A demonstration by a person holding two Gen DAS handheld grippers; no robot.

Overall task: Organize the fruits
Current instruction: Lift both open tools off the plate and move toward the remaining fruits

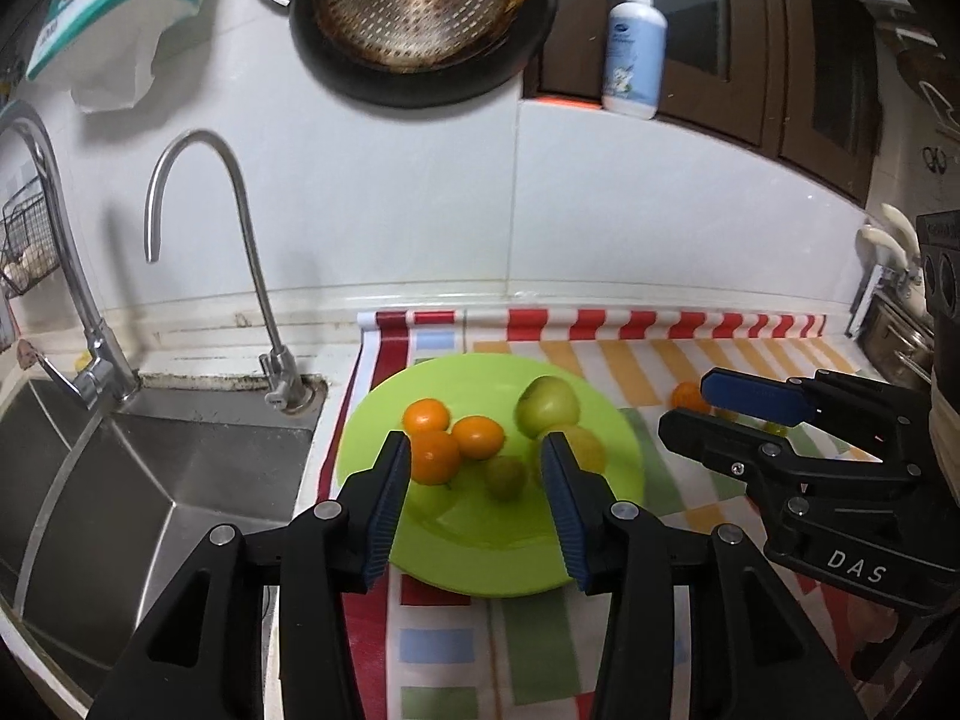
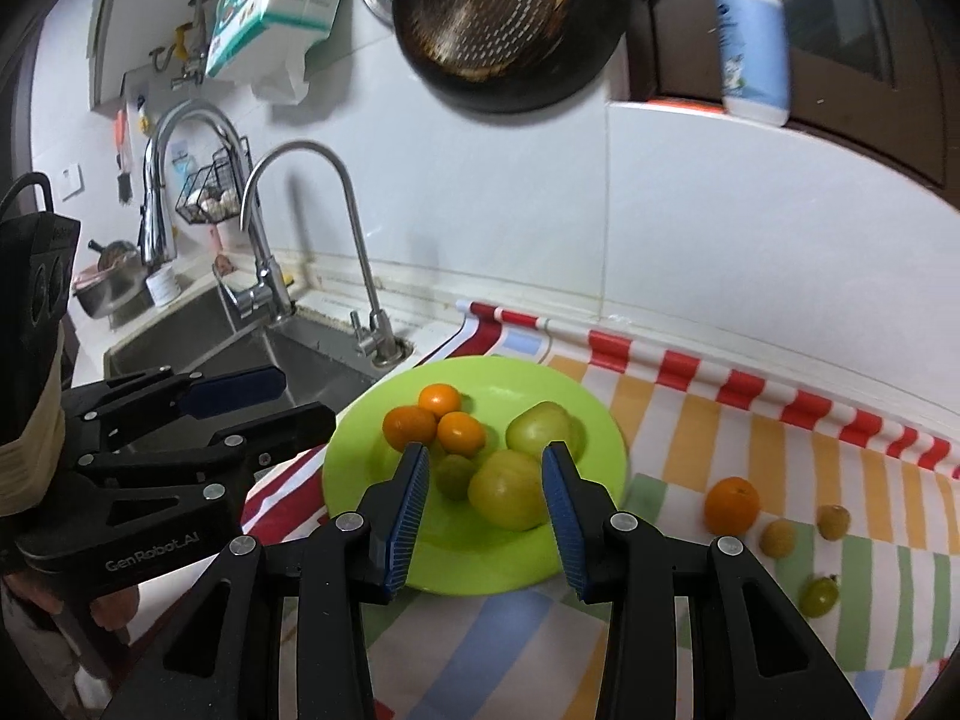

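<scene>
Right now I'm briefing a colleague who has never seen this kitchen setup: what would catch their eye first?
The bright green plate on the striped cloth, beside the steel sink, holding three oranges and three green fruits. Next, both open grippers, left and right, poised empty over the plate. To its right, one loose orange and three small fruits lie on the cloth.

Both grippers, left gripper (image 1: 477,468) and right gripper (image 2: 486,480), are black, silver-screwed, with ribbed blue pads (image 2: 408,510); white lettering marks each body.
</scene>
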